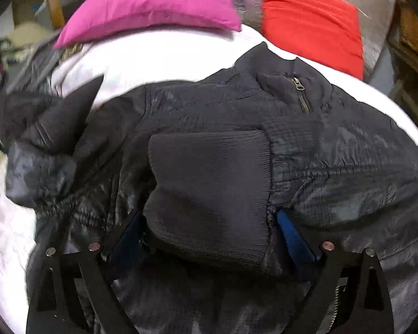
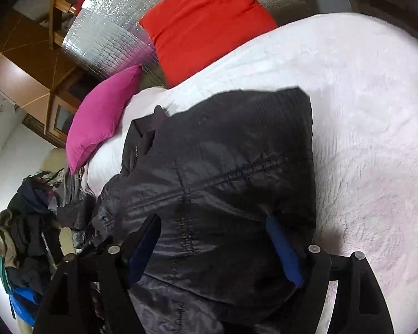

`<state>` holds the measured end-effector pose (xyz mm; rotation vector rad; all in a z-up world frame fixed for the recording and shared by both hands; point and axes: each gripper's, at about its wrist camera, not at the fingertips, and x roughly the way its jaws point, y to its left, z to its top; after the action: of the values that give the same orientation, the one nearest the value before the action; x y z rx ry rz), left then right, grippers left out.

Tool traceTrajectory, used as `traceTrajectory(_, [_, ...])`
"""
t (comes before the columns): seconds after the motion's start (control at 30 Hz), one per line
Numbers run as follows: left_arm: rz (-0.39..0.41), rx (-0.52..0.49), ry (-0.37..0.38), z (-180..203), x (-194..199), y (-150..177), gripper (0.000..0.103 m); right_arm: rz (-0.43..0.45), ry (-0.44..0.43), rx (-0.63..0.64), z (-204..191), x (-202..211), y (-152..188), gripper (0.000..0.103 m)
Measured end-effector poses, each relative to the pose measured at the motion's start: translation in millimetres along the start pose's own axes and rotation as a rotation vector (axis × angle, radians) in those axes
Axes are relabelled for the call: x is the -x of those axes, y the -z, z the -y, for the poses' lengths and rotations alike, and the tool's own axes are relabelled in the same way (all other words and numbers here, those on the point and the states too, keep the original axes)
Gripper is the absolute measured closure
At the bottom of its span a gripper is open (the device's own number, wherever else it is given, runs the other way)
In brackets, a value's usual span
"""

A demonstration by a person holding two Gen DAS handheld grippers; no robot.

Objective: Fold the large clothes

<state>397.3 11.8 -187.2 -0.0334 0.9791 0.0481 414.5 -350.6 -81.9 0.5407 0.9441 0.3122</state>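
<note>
White fleecy bedding (image 2: 370, 128) is carrying everything, with a magenta cushion (image 1: 150, 5) and a red cushion (image 1: 309, 22) lying beyond the tools against a silver quilted backing (image 2: 111, 47).

The dark, shiny quilted jacket with ribbed knit cuffs and a zip collar (image 1: 348, 150) is lying spread on the bed directly under both tools. Its ribbed cuff (image 1: 209, 189) is lying folded across the chest, sitting between the blue pads of the left tool (image 1: 209, 222), whose jaws are standing wide and seemingly not pinching it. The right tool (image 2: 217, 236) is hovering wide over the jacket's body, gripping nothing.

Judging by this, the sleeve fold is being finished. Next, the other sleeve (image 1: 41, 150), bunched to the left tool's left, probably needs bringing in, or the body folding over. A pile of other clothes (image 2: 28, 236) is waiting at the right tool's left.
</note>
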Motion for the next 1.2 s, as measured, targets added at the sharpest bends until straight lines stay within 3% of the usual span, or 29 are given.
traceTrajectory(0.1, [0.015, -0.016, -0.002, -3.0, -2.0, -0.6, 0.004, 0.061, -0.035, -0.008, -3.5, 10.9, -10.0, 0.022])
traceTrajectory(0.23, [0.021, 0.0, 0.009, -7.4, -4.0, -0.1, 0.002, 0.021, -0.016, -0.07, 0.4, -0.1, 0.9, 0.022])
traceTrajectory(0.3, [0.025, -0.002, 0.009, -11.3, -6.0, -0.9, 0.0, 0.06, -0.07, -0.045, -12.3, 17.5, 17.6, 0.022])
traceTrajectory(0.4, [0.032, 0.0, 0.008, -6.4, -4.9, 2.0, 0.0, 0.046, -0.149, 0.012, -25.2, 32.4, 39.4, 0.022])
traceTrajectory(0.47, [0.031, -0.001, 0.007, -5.5, -4.8, 2.1, 0.0, -0.016, -0.063, 0.055, -21.7, 15.6, 46.4, 0.021])
traceTrajectory(0.53, [0.025, 0.0, 0.008, -5.9, -2.3, 3.7, 0.0, -0.096, -0.042, -0.024, -1.1, -10.0, 48.7, 0.021])
traceTrajectory(0.57, [0.024, 0.001, 0.01, -4.8, -1.8, 3.7, 0.0, -0.086, -0.073, -0.061, 4.0, -10.5, 48.5, 0.022])
traceTrajectory(0.77, [0.033, 0.045, 0.052, -13.8, 2.8, 5.8, 0.0, 0.059, -0.088, 0.031, -29.5, 23.6, 44.8, 0.018])
traceTrajectory(0.87, [0.028, 0.061, 0.046, -13.1, 4.7, 8.6, 0.0, -0.058, -0.029, -0.046, -7.1, -8.9, 43.0, 0.011])
traceTrajectory(0.93, [0.02, 0.071, 0.081, -16.4, 14.8, 7.7, 0.001, -0.003, -0.036, -0.018, -14.5, 0.5, 47.1, 0.011])
traceTrajectory(1.07, [0.124, 0.126, 0.174, -45.6, 56.2, 7.6, 0.001, 0.1, -0.038, 0.087, -42.7, 32.9, 59.9, 0.011])
traceTrajectory(1.2, [0.235, 0.256, 0.265, -115.8, 97.7, 14.2, 0.001, 0.15, -0.046, 0.172, -58.1, 59.6, 92.4, 0.011])
